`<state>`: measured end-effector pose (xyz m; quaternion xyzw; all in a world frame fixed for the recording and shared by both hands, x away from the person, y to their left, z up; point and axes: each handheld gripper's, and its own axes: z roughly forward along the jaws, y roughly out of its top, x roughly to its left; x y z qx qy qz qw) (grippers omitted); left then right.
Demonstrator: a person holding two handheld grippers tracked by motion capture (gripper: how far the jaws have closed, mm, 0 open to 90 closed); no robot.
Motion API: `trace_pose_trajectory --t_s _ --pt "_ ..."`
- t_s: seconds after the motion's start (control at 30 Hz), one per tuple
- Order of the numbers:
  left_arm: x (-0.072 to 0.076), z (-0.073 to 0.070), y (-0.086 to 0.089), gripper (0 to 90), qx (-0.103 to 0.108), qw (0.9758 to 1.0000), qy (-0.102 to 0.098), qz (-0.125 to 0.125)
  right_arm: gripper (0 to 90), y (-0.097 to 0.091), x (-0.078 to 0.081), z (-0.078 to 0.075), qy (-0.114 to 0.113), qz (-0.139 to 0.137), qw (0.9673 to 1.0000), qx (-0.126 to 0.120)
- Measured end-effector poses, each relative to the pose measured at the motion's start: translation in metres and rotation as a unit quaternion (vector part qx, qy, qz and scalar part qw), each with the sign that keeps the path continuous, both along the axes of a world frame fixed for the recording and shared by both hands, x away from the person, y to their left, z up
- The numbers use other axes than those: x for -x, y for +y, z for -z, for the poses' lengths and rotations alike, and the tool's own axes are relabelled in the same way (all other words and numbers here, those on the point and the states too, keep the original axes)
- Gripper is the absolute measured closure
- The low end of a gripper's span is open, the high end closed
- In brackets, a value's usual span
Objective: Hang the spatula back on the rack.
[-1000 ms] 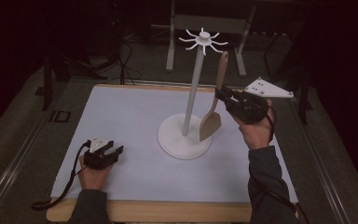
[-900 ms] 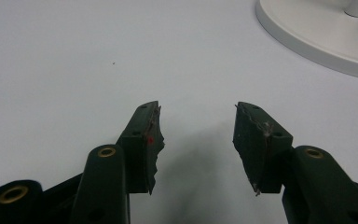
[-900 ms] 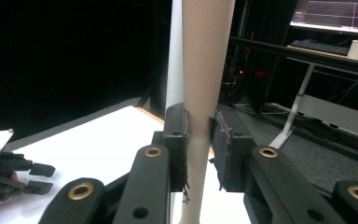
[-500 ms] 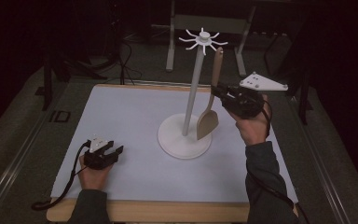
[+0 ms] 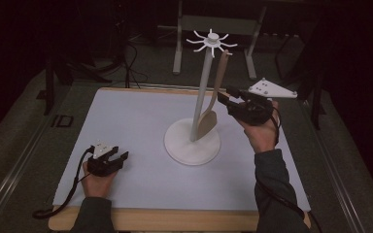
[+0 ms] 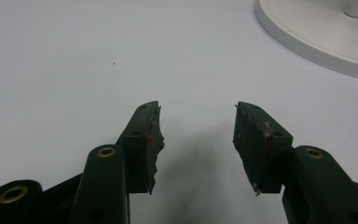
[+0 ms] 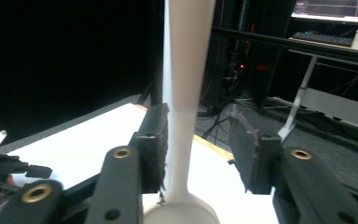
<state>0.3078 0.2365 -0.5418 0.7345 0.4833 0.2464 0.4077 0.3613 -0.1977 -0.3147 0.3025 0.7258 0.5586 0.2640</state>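
Wooden spatula (image 5: 212, 104) hangs from a prong of the white rack (image 5: 201, 109), blade low just over the round base and beside the pole, handle up to the spoked top. Right gripper (image 5: 222, 95) is held up at mid-handle, level, pointing at the spatula from the right; its jaws have just been opening, and the handle stands between them. Right gripper view gives the detail the high view lacks: spatula handle (image 7: 185, 93) runs upright through the gap, touching or just beside the left pad (image 7: 154, 140), with clear space to the right pad, so no pinch; the blade top shows at the bottom edge. That view also shows the left gripper far off at lower left, plus desks and a cup in the dark background. High view gives the layout: left gripper (image 5: 118, 155) rests on the white mat (image 5: 126, 121) at front left, well apart from the rack, hand behind it, cable trailing to the table edge. Left gripper view shows its jaws spread wide with nothing between them, just bare mat (image 6: 98, 56) below, and the rim of the rack base (image 6: 317, 42) at top right. Whether the spatula touches the pole can't be told.
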Motion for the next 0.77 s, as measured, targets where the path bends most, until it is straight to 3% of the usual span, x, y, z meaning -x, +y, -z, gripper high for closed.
trace_pose_trajectory --t_s 0.23,0.37,0.77 --pt "0.0 0.0 0.0 51.0 0.0 1.0 0.0 0.0 49.7 -0.009 0.004 0.011 0.004 0.006 0.9999 0.008" --pt "0.0 0.0 0.0 50.9 0.0 1.0 -0.001 0.0 46.5 -0.019 0.006 0.02 0.011 0.014 0.9998 0.001" --pt "0.0 0.0 0.0 50.9 0.001 1.0 0.001 -0.001 43.7 -0.05 0.007 0.058 0.042 0.06 0.9971 0.018"
